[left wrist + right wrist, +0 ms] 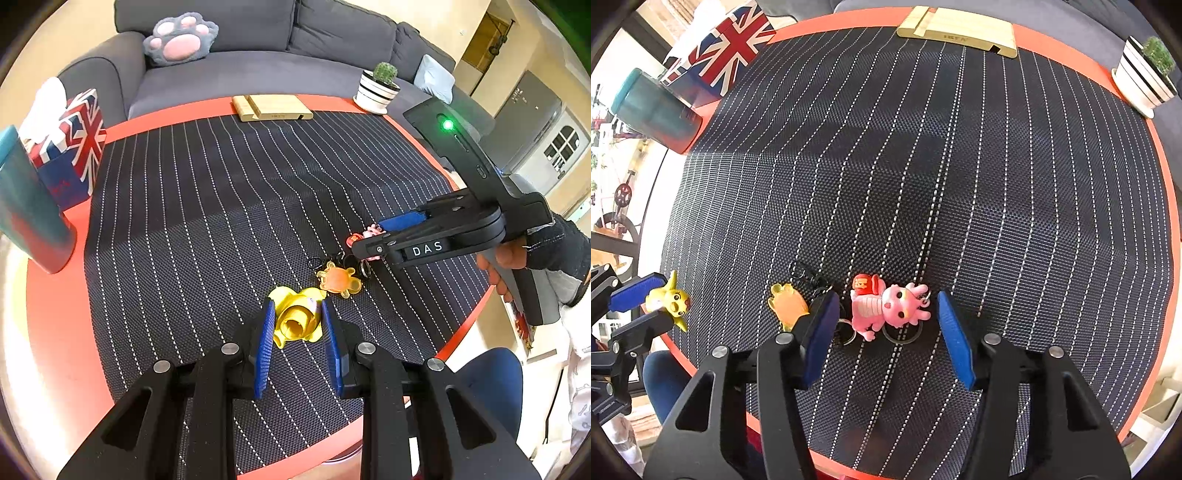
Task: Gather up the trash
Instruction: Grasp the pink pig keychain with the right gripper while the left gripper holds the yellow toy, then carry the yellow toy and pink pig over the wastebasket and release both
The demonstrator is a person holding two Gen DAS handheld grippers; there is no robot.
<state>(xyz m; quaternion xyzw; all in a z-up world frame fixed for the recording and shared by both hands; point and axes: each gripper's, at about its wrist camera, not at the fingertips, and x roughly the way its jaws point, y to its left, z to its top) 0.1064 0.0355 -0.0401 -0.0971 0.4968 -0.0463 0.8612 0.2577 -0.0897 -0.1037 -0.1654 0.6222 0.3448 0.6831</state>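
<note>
Right tool about to snag the wrong thing

Left tool [297,325] is clamped on the yellow figure [295,317]; right tool [888,328] straddles the pink keychain [888,306] on the surface [923,166], pads not touching. The orange charm [788,304] and tangled rings [846,330] could get dragged along.

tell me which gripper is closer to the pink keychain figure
Right. The right gripper straddles the pink keychain figure, a pad on each side, not yet pressing. The left gripper sits off to the side, shut on the yellow figure.
</note>
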